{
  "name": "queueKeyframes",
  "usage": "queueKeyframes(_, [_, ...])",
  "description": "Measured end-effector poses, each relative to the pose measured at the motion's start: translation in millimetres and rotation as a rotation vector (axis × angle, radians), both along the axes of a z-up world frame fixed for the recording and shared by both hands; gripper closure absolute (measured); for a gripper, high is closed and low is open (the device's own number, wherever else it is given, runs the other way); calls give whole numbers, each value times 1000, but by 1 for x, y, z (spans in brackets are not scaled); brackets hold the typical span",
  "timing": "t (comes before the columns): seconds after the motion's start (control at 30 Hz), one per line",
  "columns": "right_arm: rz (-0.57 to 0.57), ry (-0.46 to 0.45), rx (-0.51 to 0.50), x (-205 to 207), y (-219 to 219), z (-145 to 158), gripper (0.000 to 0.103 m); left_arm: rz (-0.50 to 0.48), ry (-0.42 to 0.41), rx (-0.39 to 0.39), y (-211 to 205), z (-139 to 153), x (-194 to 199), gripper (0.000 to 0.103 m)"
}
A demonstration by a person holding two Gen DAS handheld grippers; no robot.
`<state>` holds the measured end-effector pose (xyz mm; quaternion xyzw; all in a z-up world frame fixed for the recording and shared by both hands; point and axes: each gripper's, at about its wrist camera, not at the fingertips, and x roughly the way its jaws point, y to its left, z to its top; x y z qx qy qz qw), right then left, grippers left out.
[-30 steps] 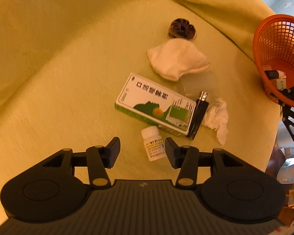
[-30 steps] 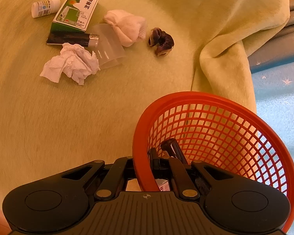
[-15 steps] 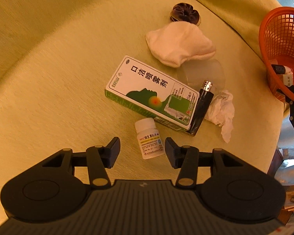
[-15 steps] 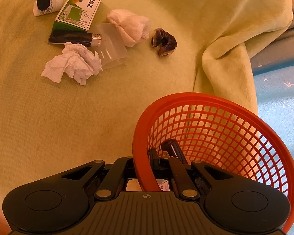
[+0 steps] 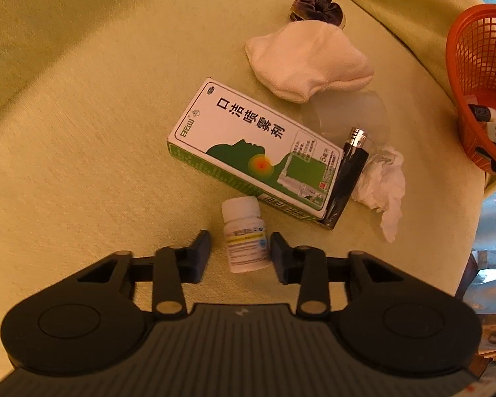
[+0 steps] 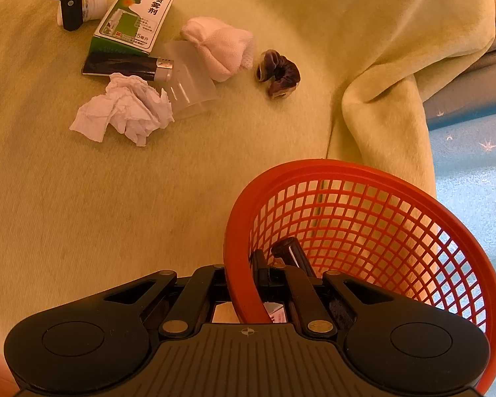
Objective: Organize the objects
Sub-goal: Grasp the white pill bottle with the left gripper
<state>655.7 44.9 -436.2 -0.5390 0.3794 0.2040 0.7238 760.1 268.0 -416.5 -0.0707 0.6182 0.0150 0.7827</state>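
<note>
Step in hand: I'm lining up on the little white pill bottle (image 5: 246, 234), lying on its side low in the centre of the left wrist view, cap pointing up the frame toward the green-and-white box (image 5: 254, 162)
Left gripper (image 5: 240, 252): jaws spread wide, nothing held; the bottle sits between my two fingers, just off the right one, with a gap to the left one
Right gripper (image 6: 248, 284): clenched on the near rim of the orange basket (image 6: 413, 195), one finger outside the wall, one inside, at the bottom of the right wrist view
Basket contents: a dark tube and a small packet already inside, low by my fingers
Left on the yellow cloth (image 5: 82, 115): box, black lighter (image 5: 349, 178) against its end, crumpled tissue (image 5: 382, 185), white sock (image 5: 307, 63), brown scrunchie (image 5: 317, 8), a clear plastic lid, all mid-frame to upper right
Next move, my guess: close on the bottle's body, squarely, since it's round and could roll away
After that: carry it to the basket at the right edge of the frame
</note>
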Motion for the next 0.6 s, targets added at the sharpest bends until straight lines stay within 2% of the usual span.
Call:
queueKeyframes(0.2, [-4, 2, 2, 2, 0, 1, 102, 8, 3, -15, 5, 11, -5, 81])
queueKeyframes(0.6, [-12, 2, 7, 5, -1, 2, 102, -28, -51, -41, -1, 60, -1, 81])
